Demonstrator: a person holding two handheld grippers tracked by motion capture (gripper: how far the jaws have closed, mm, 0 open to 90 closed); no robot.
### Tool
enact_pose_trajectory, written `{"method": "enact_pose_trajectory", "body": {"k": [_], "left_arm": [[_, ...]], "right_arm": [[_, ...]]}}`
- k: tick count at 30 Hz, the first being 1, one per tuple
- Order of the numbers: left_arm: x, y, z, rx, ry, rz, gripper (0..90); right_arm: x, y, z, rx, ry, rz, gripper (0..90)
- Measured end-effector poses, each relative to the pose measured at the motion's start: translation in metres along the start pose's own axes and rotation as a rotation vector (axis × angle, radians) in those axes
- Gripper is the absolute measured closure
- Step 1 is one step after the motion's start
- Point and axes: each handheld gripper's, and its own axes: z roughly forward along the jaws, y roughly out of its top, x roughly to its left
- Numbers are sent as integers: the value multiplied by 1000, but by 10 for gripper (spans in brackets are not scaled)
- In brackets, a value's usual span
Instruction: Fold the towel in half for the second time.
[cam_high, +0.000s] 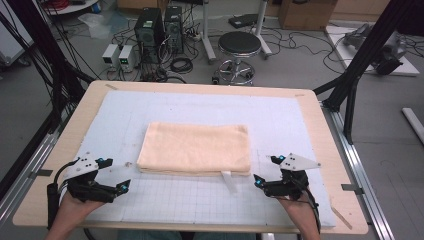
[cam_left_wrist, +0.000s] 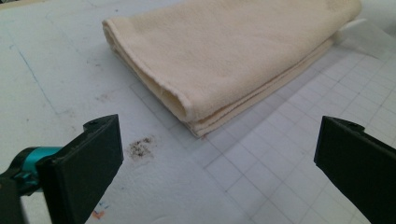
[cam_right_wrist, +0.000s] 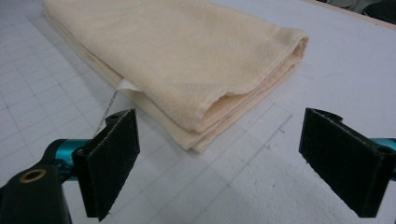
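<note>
A cream-coloured terry towel (cam_high: 195, 148), folded into a flat rectangle of several layers, lies at the middle of the pale gridded foam mat (cam_high: 200, 200) that covers the light wooden worktop (cam_high: 320, 130). A small white fabric label (cam_high: 228, 181) sticks out from under the towel's near edge, toward the right. The left claw (cam_high: 116, 174), black with teal fittings and a grey three-cornered plate on top, sits low over the mat just off the towel's near left corner; in the left gripper view its two black jaws stand wide apart with nothing between them, and that corner of the towel (cam_left_wrist: 224, 60) lies ahead of them, clear of both. A dark smudge (cam_left_wrist: 140, 147) marks the mat close to the left jaw. The right claw (cam_high: 264, 171) is held just off the near right corner; in the right gripper view its jaws are likewise spread wide and empty, the towel's layered corner (cam_right_wrist: 187, 70) near them but not touching.
</note>
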Motion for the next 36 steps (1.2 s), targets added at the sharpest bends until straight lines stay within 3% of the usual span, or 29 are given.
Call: {"method": "enact_pose_trajectory", "body": {"k": [18, 27, 30, 36], "left_arm": [[-7, -7, 4, 14, -8, 11, 18], [-2, -12, 13, 49, -14, 10, 18], [0, -12, 12, 38, -18, -8, 18], [-3, -10, 12, 24, -13, 5, 18]], "right_arm": [[8, -22, -25, -2, -34, 6, 118], [11, -25, -19, 6, -35, 5, 118], [10, -26, -19, -2, -39, 4, 118], [9, -26, -21, -25, -45, 5, 118]]}}
